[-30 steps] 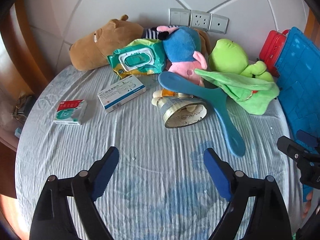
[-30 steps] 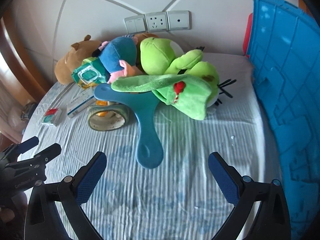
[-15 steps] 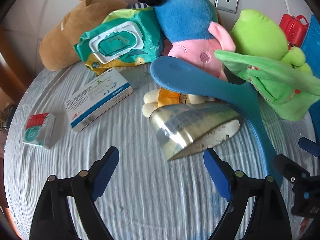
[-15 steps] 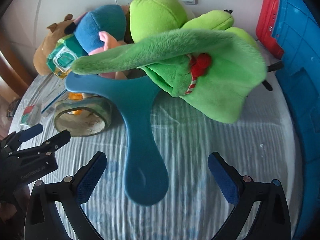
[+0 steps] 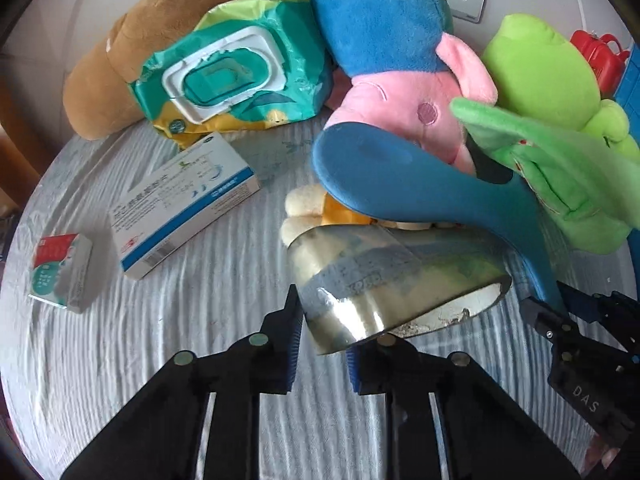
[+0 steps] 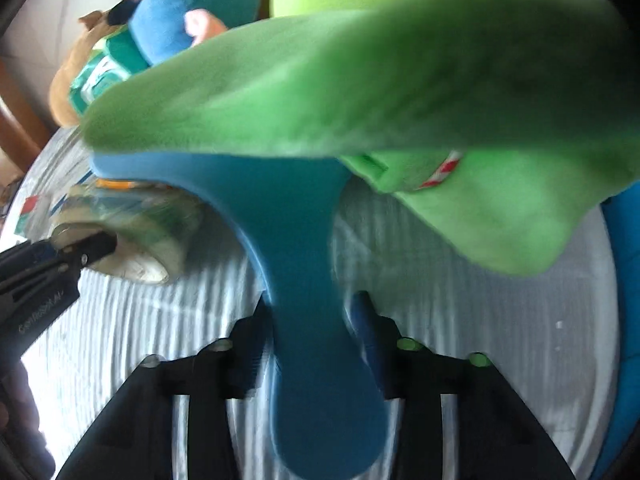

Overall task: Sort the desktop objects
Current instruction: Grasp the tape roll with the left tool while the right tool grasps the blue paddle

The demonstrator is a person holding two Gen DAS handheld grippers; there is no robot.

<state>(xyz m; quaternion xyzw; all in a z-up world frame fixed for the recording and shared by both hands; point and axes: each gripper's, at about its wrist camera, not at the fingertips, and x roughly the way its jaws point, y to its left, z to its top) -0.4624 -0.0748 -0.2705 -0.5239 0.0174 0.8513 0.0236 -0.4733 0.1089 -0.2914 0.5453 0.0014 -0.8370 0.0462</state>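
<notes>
A: Status on the hand-held grippers?
B: My left hand-held gripper (image 5: 320, 344) is clamped on the near wall of the tape roll (image 5: 384, 280), one finger inside the core. Roll lies tilted on the table (image 5: 160, 320); core interior mostly hidden.
A: Right one?
B: My right hand-held gripper (image 6: 310, 344) is pinched on the blue paddle (image 6: 304, 280) handle. Its wide end sits under the green plush (image 6: 360, 92), over the roll.
</notes>
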